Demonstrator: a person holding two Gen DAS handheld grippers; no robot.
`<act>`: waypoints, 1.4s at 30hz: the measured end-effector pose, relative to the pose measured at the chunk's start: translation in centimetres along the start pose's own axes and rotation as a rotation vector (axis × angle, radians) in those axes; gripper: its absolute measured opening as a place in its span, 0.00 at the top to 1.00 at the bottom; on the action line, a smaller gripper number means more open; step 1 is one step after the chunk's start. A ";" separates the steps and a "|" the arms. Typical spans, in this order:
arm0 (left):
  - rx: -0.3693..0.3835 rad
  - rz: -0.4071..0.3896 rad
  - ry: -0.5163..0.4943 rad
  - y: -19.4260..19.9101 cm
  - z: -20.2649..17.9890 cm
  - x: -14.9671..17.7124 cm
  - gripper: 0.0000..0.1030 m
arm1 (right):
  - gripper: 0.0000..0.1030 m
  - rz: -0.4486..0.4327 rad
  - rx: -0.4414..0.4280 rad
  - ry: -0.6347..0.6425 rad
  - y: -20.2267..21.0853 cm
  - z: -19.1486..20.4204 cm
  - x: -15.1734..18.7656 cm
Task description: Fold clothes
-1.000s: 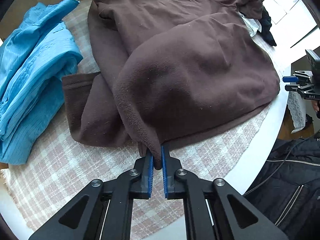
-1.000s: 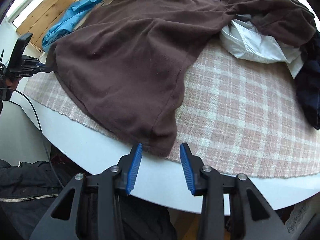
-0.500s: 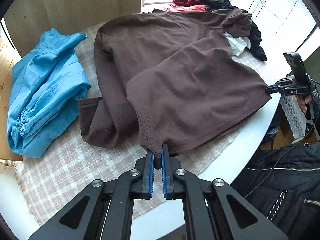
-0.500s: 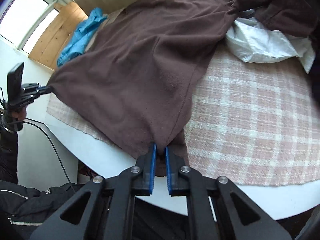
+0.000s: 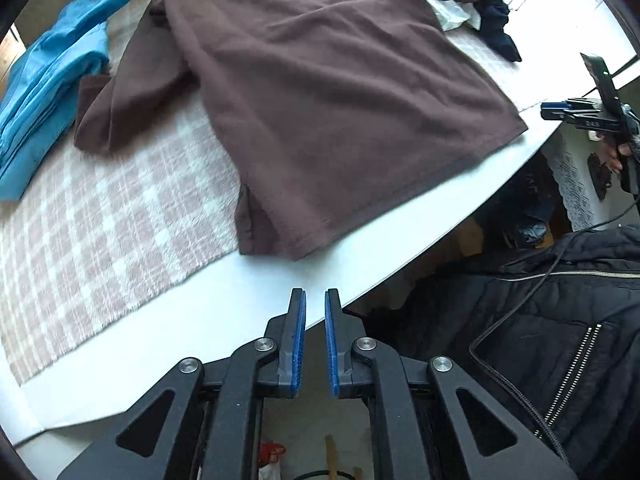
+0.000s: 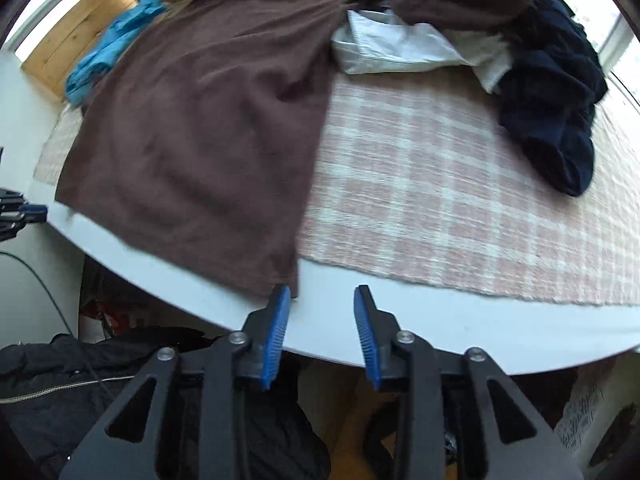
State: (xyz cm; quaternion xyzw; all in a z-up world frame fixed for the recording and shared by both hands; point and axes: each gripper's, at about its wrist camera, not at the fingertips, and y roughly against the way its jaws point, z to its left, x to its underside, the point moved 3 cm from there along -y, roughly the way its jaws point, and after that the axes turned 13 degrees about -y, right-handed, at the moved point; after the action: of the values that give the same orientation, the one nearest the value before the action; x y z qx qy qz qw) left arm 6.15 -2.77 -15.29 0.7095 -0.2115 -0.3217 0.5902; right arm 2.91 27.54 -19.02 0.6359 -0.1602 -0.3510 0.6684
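We see the brown fleece top [image 5: 340,92] spread ahead of both tools, hem along the surface [image 5: 224,312] edge. Left tool [image 5: 315,312] nearly together, empty; right tool [image 6: 322,304] apart, just opened, empty. Right tool probably nearer, beside the hem corner.

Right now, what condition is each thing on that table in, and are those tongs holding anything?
Brown top: spread flat, hem at the table edge, not folded.
Blue garment: folded, lying beside it.
White shirt: crumpled.
Navy garment: heaped.
Left tongs: nearly shut, empty.
Right tongs: open, just been opening, empty.
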 end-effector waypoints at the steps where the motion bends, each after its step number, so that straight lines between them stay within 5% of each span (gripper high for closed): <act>1: -0.021 0.004 -0.001 -0.2 0.2 0.1 0.92 | 0.65 0.000 -0.003 0.023 -0.2 0.4 0.1; 8: -0.184 0.023 -0.119 -1.4 1.1 -1.0 0.90 | 0.65 0.060 -0.066 -0.014 -1.9 1.1 1.3; 16: -0.217 0.040 -0.146 -2.6 2.9 -3.1 0.82 | 0.65 0.046 -0.083 -0.057 -0.4 -0.6 1.8; 26: -0.068 -0.002 -0.021 -0.2 6.1 -3.7 0.95 | 0.65 0.024 -0.061 -0.045 -1.6 0.0 1.1; 33: 0.029 -0.160 0.088 5.9 7.5 -2.4 0.95 | 0.67 0.002 -0.019 0.054 -3.6 2.0 0.3; 36: 0.026 -0.210 0.125 8.1 7.4 -1.5 0.95 | 0.93 0.028 -0.120 0.007 -3.1 2.2 0.0; 40: 0.064 -0.278 0.185 9.4 6.3 -0.8 0.95 | 0.93 -0.014 -0.317 -0.150 1.1 -0.6 -0.7; 42: 0.081 -0.255 0.240 7.2 6.2 -0.1 0.95 | 0.93 -0.022 -0.312 -0.222 1.8 -3.3 -0.5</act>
State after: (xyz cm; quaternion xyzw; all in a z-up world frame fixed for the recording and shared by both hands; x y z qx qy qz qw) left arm 2.29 -8.62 -8.83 0.7870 -0.0604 -0.2980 0.5367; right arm 5.23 30.19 -17.61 0.4836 -0.1699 -0.4468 0.7332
